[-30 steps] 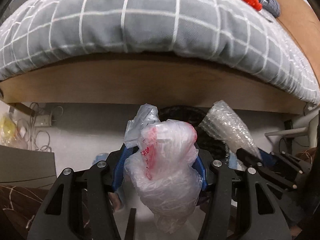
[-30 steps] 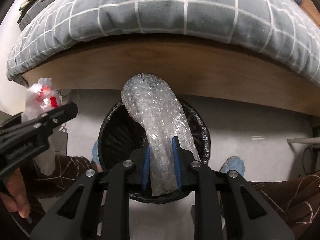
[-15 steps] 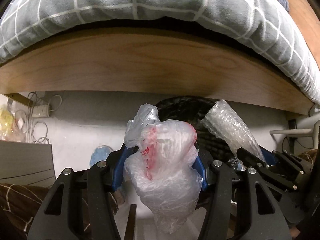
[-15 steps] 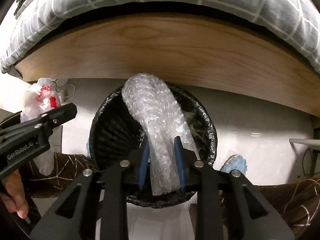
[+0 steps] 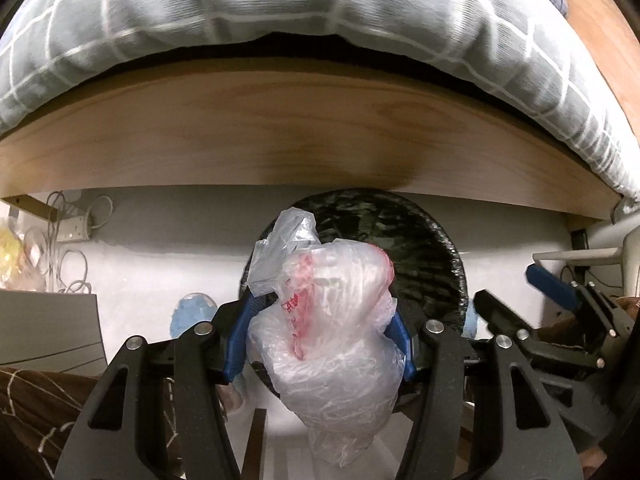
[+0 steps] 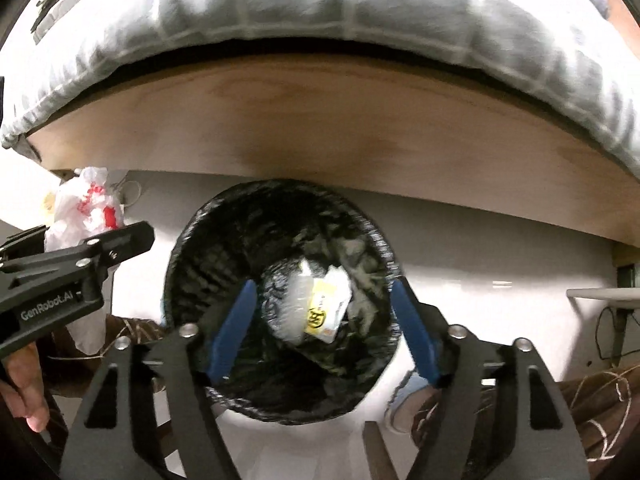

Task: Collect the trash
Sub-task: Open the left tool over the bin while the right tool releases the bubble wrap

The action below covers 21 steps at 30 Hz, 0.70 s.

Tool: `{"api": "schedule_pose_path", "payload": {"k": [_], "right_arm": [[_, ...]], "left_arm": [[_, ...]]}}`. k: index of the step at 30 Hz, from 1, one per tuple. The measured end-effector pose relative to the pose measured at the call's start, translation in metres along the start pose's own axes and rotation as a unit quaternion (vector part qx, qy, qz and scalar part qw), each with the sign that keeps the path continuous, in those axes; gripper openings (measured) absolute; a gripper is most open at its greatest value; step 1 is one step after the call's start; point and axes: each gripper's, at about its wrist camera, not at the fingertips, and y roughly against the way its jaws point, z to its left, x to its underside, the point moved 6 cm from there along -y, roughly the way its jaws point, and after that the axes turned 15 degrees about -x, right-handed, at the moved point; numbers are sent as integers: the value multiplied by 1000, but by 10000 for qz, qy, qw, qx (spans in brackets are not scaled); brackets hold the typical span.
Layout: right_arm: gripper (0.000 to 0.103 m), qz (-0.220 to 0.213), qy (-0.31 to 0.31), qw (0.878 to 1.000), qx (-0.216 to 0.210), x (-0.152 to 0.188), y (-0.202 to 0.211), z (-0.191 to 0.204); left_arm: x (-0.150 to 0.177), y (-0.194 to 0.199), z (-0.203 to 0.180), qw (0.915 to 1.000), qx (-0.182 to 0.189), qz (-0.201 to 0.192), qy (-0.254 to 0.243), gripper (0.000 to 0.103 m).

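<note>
The crumpled clear plastic bag with red print (image 5: pixel 332 332) sits low centre in the left wrist view, pinched between the blue pads of the left tongs (image 5: pixel 320 340); its red lettering is too crumpled to read. "GenRobot.AI" shows in the right wrist view on the left tongs' black body at the left edge. The right tongs (image 6: pixel 324 320) are opening, nothing between their pads, over the round black-lined trash bin (image 6: pixel 192 280). A clear wrapper with a yellow label (image 6: pixel 316 308) lies inside, writing illegible. The bin's far rim meets the wooden bed frame (image 6: pixel 320 128); white floor (image 6: pixel 500 256) lies open right.
</note>
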Motion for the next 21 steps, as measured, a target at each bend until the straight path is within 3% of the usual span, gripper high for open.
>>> {"api": "schedule_pose_path", "payload": {"k": [9,17,21], "right_arm": [[88,-435,-413,9978,294,4,32,-48],[92,-517,-426,9969,401,2,40,-55],[92,-491,-380,9974,373,1,37,-52]], "left_arm": [[6,-2,-30,9998,58,59,-173,56],[8,-1,-49,9987,-59,-51,-500,60],[7,0,-46,9989,-51,-104,-452,74]]}}
